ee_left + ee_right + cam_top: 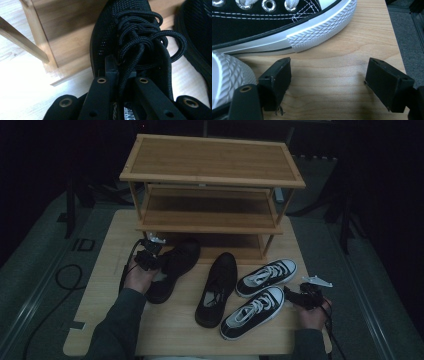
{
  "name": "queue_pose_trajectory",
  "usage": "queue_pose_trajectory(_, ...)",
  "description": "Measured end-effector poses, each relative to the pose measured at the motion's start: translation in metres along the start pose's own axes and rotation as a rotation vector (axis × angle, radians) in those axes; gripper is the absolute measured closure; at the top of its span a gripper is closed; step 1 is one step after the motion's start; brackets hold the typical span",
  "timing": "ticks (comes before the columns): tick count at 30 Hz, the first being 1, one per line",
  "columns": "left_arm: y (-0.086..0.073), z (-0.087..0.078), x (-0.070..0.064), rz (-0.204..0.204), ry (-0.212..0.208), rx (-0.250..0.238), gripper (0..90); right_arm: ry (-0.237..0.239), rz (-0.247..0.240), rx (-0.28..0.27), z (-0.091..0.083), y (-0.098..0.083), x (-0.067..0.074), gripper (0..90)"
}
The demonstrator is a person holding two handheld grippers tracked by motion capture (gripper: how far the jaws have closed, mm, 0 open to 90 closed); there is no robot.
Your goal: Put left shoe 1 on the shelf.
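Left gripper (122, 75) clenched on knit black shoe (130, 37), right gripper (328, 75) released over woodgrain.

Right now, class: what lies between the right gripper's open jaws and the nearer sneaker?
Bare tabletop. In the right gripper view, the right gripper stands open on light wood, just short of the sneaker, touching nothing.

Your left gripper (117, 75) view cuts the black mesh shoe (130, 37) off at the top edge, its heel hidden behind the jaws. Your right gripper (328, 80) view crops both canvas sneakers (274, 27). High view: the rack's bottom shelf (235, 247) sits in shadow, indistinct.
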State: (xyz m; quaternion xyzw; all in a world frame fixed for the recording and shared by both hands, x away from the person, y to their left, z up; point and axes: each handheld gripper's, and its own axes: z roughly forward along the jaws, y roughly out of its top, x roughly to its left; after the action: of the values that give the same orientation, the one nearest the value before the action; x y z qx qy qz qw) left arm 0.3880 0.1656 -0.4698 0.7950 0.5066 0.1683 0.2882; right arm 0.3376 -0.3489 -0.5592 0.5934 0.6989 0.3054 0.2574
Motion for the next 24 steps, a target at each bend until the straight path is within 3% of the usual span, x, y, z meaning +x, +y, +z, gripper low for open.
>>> queue_pose_trajectory(12, 0.01, 0.012, -0.002, -0.097, 0.091, -0.045, 87.5, 0.0, -0.002, 0.0, 0.0, 0.0, 0.0, 20.5)
queue_pose_trajectory(24, 0.014, 0.02, -0.004, -0.118, 0.16, -0.056, 86.9, 0.001, -0.003, 0.0, 0.0, 0.0, 0.0, 20.5)
